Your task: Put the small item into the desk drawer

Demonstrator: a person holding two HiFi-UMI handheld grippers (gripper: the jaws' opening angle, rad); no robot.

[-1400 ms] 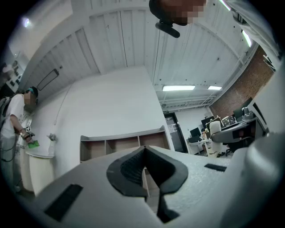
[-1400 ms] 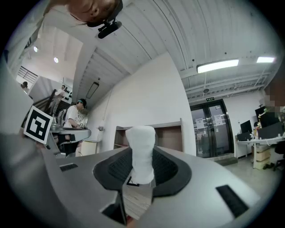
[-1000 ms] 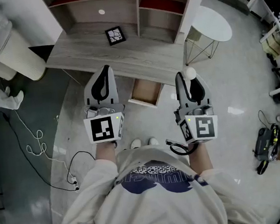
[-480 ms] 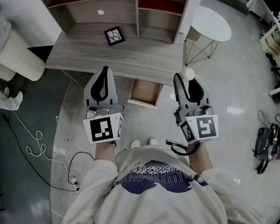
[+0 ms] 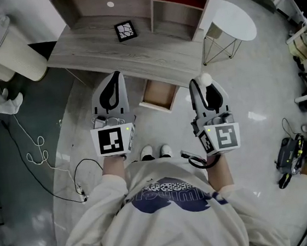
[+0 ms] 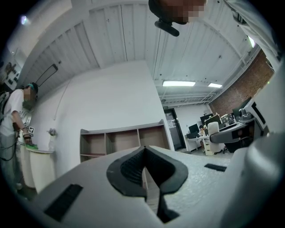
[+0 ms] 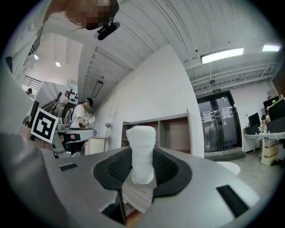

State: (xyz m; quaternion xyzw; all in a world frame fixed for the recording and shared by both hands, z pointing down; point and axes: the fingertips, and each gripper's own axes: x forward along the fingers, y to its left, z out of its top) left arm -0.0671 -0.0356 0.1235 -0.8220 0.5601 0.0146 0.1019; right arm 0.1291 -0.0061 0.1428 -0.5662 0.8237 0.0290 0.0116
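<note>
While both grippers are held out level before the person's chest, most of the head view is taken up by pale glossy floor (image 5: 250, 97), which is left open to the right of the desk as far as the cluttered racks at the picture's edge. A wooden desk (image 5: 107, 56), backed by shelf compartments, is seen across the top, and its front edge runs slantwise just beyond the jaw tips. A round white side table (image 5: 235, 19) on wire legs is set close by the desk's right end, so the room there is narrowed. A loose cable (image 5: 39, 155) is looped over the darker floor on the left.

The drawer (image 5: 158, 94) is pulled out from under the desk's front edge, and its open box is seen between the two grippers. The left gripper (image 5: 116, 75) is clenched, its jaws met at the tips with nothing between them.

The right gripper (image 5: 204, 82) is closed on the small white item (image 7: 141, 151). This item is gripped upright between the dark pads, and its rounded top is left sticking out past the tips. It is held to the right of the drawer, apart from it and outside its rim.
</note>
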